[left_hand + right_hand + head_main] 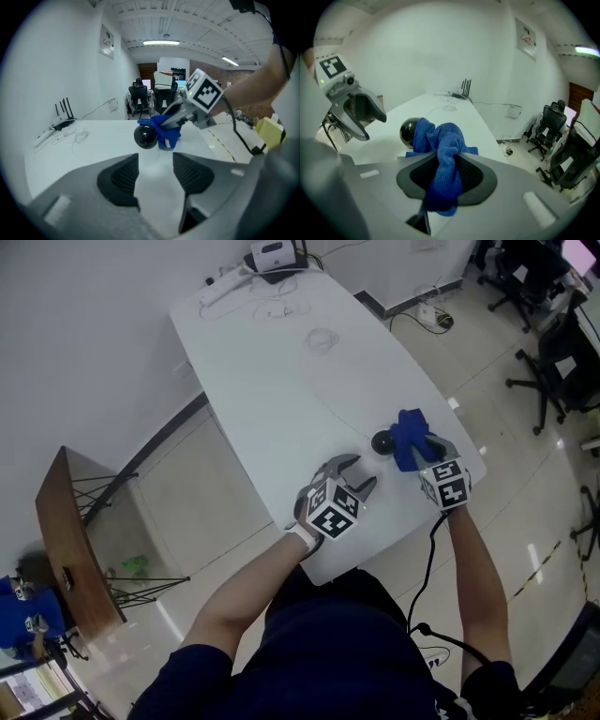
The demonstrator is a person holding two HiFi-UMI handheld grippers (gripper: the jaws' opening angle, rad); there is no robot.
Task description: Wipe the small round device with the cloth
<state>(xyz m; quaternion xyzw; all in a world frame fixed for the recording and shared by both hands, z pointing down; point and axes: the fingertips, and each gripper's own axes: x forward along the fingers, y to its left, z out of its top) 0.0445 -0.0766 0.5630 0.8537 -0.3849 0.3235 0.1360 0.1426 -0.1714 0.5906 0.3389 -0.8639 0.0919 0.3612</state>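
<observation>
Right tool (443,177) grips cloth (440,136) against round device (383,441); cables (272,307), router (275,256) far off.

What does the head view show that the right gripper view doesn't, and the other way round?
Only the head view: the person's dark top. Only the right gripper view: how the right tool pinches the blue cloth between its jaws, and a wall plaque. Both: the small round device, the cloth, the white table, the open left tool.
</observation>
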